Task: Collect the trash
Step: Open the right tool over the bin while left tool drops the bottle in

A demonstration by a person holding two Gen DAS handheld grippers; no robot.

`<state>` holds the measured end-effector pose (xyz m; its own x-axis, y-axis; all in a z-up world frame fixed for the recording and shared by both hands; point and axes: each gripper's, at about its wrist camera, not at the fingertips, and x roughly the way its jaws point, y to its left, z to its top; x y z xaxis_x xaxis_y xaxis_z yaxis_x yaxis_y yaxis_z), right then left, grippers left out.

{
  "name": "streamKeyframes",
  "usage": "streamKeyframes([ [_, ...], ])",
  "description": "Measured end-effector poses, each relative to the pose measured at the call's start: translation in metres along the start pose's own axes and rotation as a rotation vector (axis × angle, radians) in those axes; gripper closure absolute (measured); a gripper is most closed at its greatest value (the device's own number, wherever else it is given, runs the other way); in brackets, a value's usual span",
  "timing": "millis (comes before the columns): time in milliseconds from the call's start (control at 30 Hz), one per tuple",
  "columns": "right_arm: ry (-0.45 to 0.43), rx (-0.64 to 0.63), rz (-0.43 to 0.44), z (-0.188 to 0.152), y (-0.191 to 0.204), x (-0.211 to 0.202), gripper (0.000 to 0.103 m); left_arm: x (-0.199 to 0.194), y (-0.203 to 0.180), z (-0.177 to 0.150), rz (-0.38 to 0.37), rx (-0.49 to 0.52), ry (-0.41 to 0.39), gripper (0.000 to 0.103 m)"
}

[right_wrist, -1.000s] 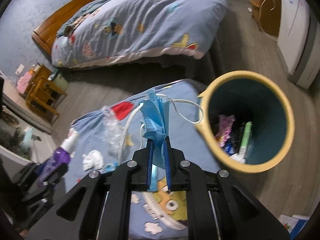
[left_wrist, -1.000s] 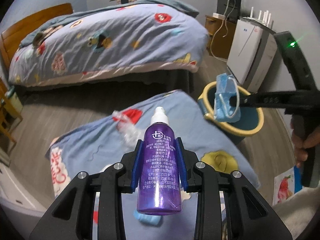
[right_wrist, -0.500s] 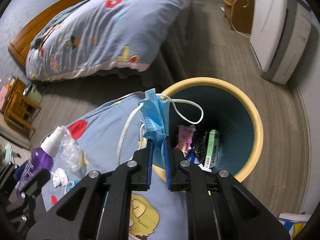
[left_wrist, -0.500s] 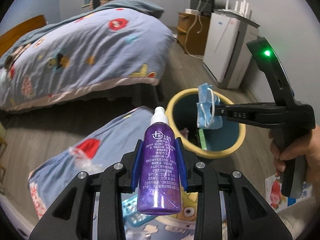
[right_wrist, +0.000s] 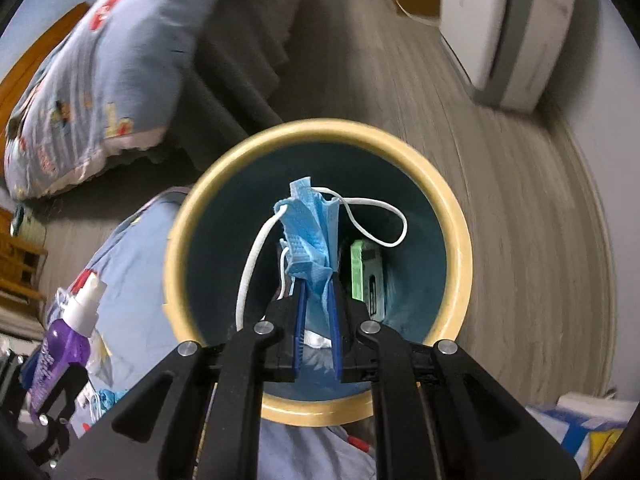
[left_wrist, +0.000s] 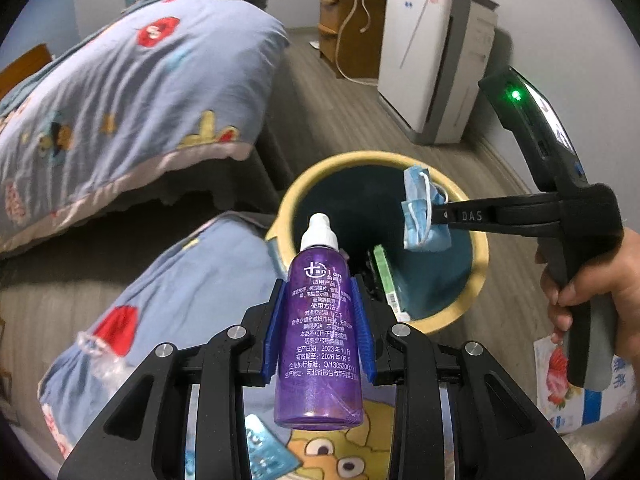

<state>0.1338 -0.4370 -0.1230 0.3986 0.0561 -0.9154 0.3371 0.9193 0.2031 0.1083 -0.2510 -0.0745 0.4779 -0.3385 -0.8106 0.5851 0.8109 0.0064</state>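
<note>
My left gripper (left_wrist: 319,304) is shut on a purple spray bottle (left_wrist: 320,344) with a white cap, held upright just short of the bin. My right gripper (right_wrist: 316,296) is shut on a crumpled blue face mask (right_wrist: 310,236) with white ear loops, held directly over the mouth of the round bin (right_wrist: 452,216), teal inside with a yellow rim. The bin (left_wrist: 480,248) holds a green box (right_wrist: 360,272) and other wrappers. In the left wrist view the mask (left_wrist: 420,208) hangs over the bin opening. The bottle also shows in the right wrist view (right_wrist: 64,344).
A blue cartoon-print cloth (left_wrist: 192,280) lies left of the bin with a clear plastic wrapper (left_wrist: 100,356) and a blue packet (left_wrist: 264,448) on it. A bed (left_wrist: 120,92) stands behind. A white appliance (left_wrist: 432,64) and wooden cabinet (left_wrist: 348,28) line the far wall. Printed paper (left_wrist: 560,384) lies at right.
Both grippers have moved toward the bin. The right gripper with the mask has gone from the bin's left edge to directly over its opening. The bottle has come closer to the rim.
</note>
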Motion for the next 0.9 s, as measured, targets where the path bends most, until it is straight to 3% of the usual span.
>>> streamKeyframes([
  [300,0.041,0.079,-0.003,0.004,-0.019,0.021,0.091,0.051,-0.015,0.008,-0.039,0.046,0.063,0.07],
  [500,0.032,0.093,-0.023,0.007,-0.021,0.022,0.07,0.058,-0.018,0.012,-0.033,0.058,0.059,0.069],
  [600,0.025,0.099,-0.025,0.009,-0.021,0.021,0.061,0.055,-0.02,0.014,-0.022,0.066,0.046,0.063],
  [900,0.006,0.109,-0.032,0.009,-0.021,0.015,0.042,0.042,-0.022,0.012,-0.008,0.075,0.018,0.05],
])
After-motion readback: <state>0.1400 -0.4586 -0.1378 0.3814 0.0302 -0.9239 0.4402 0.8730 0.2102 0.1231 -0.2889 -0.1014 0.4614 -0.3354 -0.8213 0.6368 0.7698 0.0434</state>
